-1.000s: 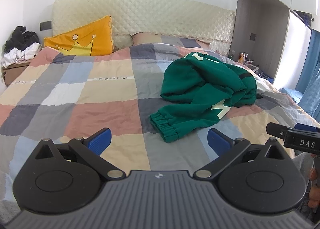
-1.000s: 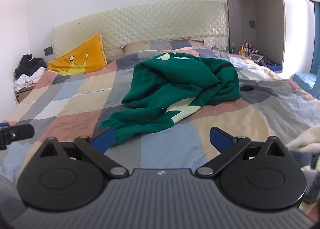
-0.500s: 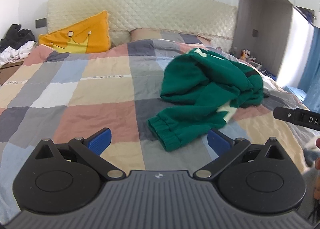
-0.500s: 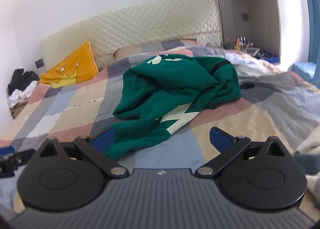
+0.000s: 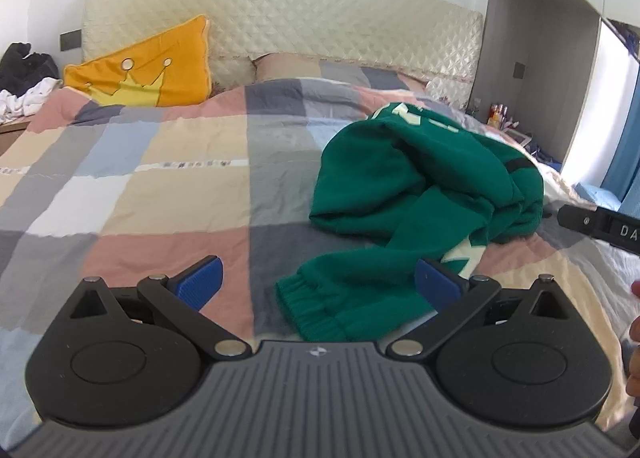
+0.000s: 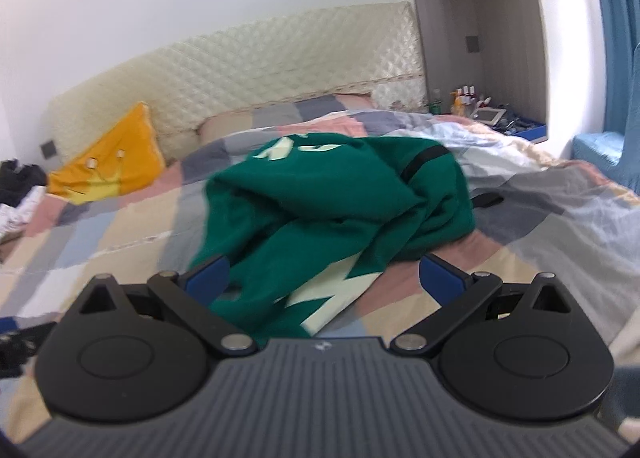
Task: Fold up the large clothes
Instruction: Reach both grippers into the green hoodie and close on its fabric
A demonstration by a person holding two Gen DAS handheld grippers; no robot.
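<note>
A green sweatshirt (image 5: 424, 186) with pale lettering lies crumpled on the right half of a patchwork bedspread (image 5: 160, 178). Its ribbed cuff (image 5: 308, 306) points toward me. My left gripper (image 5: 318, 284) is open, just short of that cuff, nothing between its blue pads. In the right wrist view the sweatshirt (image 6: 332, 206) fills the middle, and my right gripper (image 6: 324, 276) hangs open over its near sleeve with the pale zigzag print (image 6: 332, 298). The right gripper's body (image 5: 600, 224) shows at the right edge of the left wrist view.
An orange crown pillow (image 5: 148, 70) leans on the quilted headboard (image 5: 320, 26). A heap of dark and white clothes (image 5: 24, 78) sits on a bedside stand at left. A shelf with bottles (image 6: 468, 96) and blue curtains (image 6: 620, 58) stand at right.
Both grippers have moved forward toward the sweatshirt, which looks larger now. The right gripper has swung over the sleeve. Both stay open.
</note>
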